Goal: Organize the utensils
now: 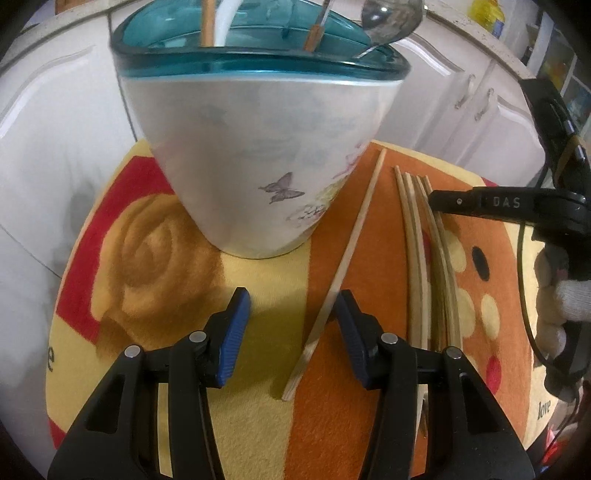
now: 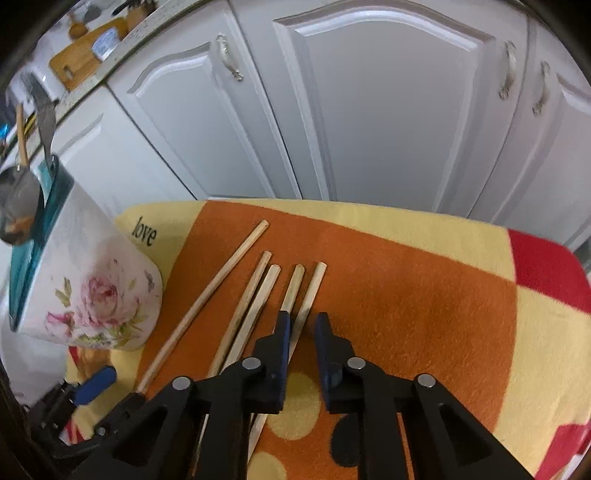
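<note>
A white flowered utensil holder with a teal rim stands on the mat; it also shows in the right wrist view. It holds a metal ladle, a wooden stick and other handles. One lone chopstick lies between the open jaws of my left gripper. Several more chopsticks lie to its right. In the right wrist view my right gripper is open, low over the rightmost chopstick, which runs between the jaws. The lone chopstick lies further left.
A yellow, orange and red patterned mat covers the surface. White cabinet doors stand close behind it. The right gripper's body reaches in at the right of the left wrist view. The left gripper's blue pad shows at lower left.
</note>
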The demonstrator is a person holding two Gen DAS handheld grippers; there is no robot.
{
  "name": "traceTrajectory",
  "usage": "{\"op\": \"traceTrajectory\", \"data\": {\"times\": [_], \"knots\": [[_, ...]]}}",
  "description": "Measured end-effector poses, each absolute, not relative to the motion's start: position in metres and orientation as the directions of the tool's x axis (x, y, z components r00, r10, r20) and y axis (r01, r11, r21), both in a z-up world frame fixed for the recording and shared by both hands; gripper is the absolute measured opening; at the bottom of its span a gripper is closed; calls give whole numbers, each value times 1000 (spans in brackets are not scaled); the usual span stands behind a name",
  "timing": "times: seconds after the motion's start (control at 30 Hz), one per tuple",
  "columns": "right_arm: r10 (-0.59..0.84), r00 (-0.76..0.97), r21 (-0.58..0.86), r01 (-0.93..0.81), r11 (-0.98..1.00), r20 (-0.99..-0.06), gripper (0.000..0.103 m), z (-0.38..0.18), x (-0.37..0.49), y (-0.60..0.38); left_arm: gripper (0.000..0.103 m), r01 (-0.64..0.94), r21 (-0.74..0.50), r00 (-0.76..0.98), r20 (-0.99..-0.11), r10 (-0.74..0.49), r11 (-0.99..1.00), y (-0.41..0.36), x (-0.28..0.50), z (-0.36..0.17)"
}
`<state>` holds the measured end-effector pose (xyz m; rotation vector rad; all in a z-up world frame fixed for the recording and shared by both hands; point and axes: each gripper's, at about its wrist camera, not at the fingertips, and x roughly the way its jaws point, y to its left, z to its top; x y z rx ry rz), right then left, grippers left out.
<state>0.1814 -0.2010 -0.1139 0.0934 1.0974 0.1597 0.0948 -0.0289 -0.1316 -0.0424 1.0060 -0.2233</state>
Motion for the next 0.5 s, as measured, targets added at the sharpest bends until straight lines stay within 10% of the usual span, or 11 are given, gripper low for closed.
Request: {"op": "traceTrajectory", "data": {"times": [0.07, 0.5], "knots": [[129, 447, 107, -76, 991, -885, 9, -111, 178, -205, 8, 193, -199, 487, -830, -270, 961, -29, 98, -131], [293, 472, 318, -29, 948, -831, 6, -101, 158, -241, 4, 235, -253, 412, -848, -332, 938, -16, 78, -131]]}}
